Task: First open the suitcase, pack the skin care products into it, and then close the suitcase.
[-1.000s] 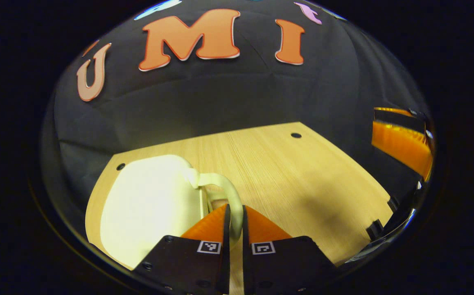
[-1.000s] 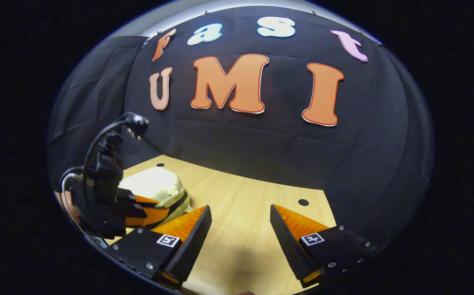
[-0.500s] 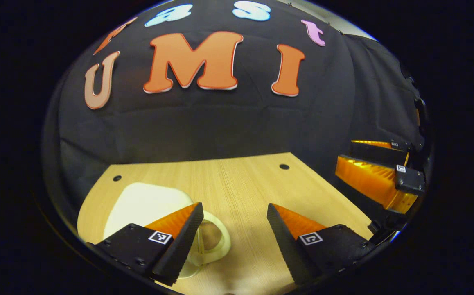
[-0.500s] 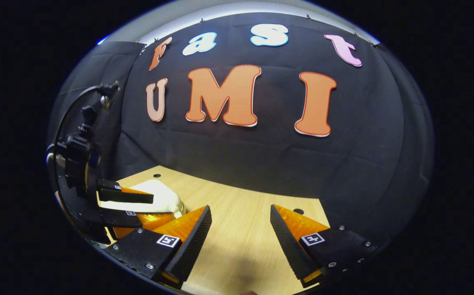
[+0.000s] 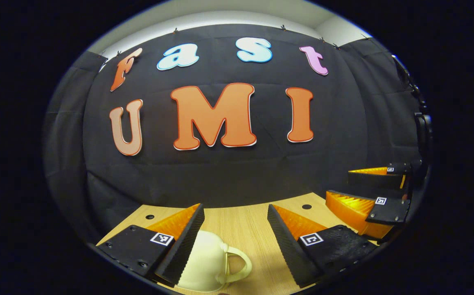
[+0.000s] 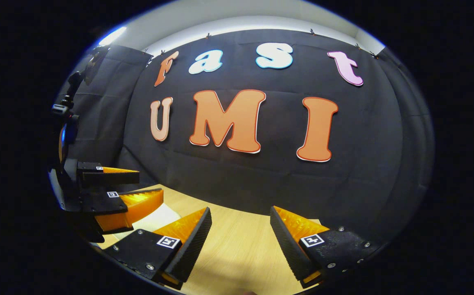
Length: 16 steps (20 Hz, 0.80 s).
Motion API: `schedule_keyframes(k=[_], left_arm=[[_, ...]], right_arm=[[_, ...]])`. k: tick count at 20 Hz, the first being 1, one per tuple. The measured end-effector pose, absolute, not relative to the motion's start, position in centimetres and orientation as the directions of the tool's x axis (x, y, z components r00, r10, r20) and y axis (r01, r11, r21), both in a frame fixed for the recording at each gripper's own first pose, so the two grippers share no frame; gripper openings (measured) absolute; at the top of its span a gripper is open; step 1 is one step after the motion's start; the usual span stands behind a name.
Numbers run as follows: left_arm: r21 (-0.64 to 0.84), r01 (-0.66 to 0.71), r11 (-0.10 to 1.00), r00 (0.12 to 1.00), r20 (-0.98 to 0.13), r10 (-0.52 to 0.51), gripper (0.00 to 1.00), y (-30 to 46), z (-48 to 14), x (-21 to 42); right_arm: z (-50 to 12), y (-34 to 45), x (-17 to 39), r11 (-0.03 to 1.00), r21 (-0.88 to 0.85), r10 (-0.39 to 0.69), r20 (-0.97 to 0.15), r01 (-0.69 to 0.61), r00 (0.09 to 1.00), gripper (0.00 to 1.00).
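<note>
A small cream suitcase (image 5: 204, 262) lies shut on the wooden table (image 5: 245, 221), its looped handle (image 5: 239, 264) pointing right. My left gripper (image 5: 235, 207) hangs open above it, fingers on either side and touching nothing. In the right gripper view, a cream patch of the suitcase (image 6: 155, 219) shows under the left gripper (image 6: 151, 184), which stands open at the far left. My right gripper (image 6: 240, 209) is open over bare table (image 6: 237, 246) with nothing between its fingers. The left gripper view has the right gripper (image 5: 339, 183) at the far right, also open.
The black cloth wall closes the back of the table, close behind both grippers. Small round holes (image 5: 306, 207) mark the table's far edge. Cables and a mount (image 6: 67, 106) rise above the left gripper.
My left gripper was shut on the suitcase handle; it has let go, opened wide and lifted back. Both views have tilted upward, and the suitcase lies lower in them.
</note>
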<state>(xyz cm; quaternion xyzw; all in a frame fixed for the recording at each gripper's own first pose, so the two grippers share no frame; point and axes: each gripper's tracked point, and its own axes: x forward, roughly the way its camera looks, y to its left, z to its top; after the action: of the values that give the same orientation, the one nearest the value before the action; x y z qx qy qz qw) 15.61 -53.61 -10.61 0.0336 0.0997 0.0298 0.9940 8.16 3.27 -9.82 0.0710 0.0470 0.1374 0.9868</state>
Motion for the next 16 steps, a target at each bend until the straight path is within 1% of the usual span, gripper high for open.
schedule_keyframes(k=[3,7,11,14,16], left_arm=[[0.045,-0.091,0.995,0.982,-0.163,0.097,0.96,-52.7,-9.5,15.1],[0.054,-0.100,0.994,0.982,-0.154,0.107,0.95,-51.5,-9.1,15.3],[0.009,-0.107,0.994,0.981,-0.164,0.107,0.96,-51.4,-9.6,15.1],[0.031,-0.098,0.995,0.979,-0.179,0.102,0.95,-51.5,-10.2,15.2],[0.025,-0.100,0.995,0.980,-0.168,0.103,0.95,-51.4,-9.8,15.2]], right_arm=[[-9.7,3.7,8.0,0.950,0.155,0.286,-0.074,-0.272,0.955,0.92],[-9.3,4.6,7.5,0.942,0.163,0.306,-0.062,-0.292,0.950,0.92],[-9.5,4.7,7.0,0.944,0.145,0.307,-0.064,-0.295,0.950,0.92],[-9.6,4.9,6.7,0.943,0.135,0.314,-0.066,-0.304,0.947,0.92],[-9.7,4.7,6.6,0.944,0.133,0.313,-0.068,-0.302,0.947,0.92]])
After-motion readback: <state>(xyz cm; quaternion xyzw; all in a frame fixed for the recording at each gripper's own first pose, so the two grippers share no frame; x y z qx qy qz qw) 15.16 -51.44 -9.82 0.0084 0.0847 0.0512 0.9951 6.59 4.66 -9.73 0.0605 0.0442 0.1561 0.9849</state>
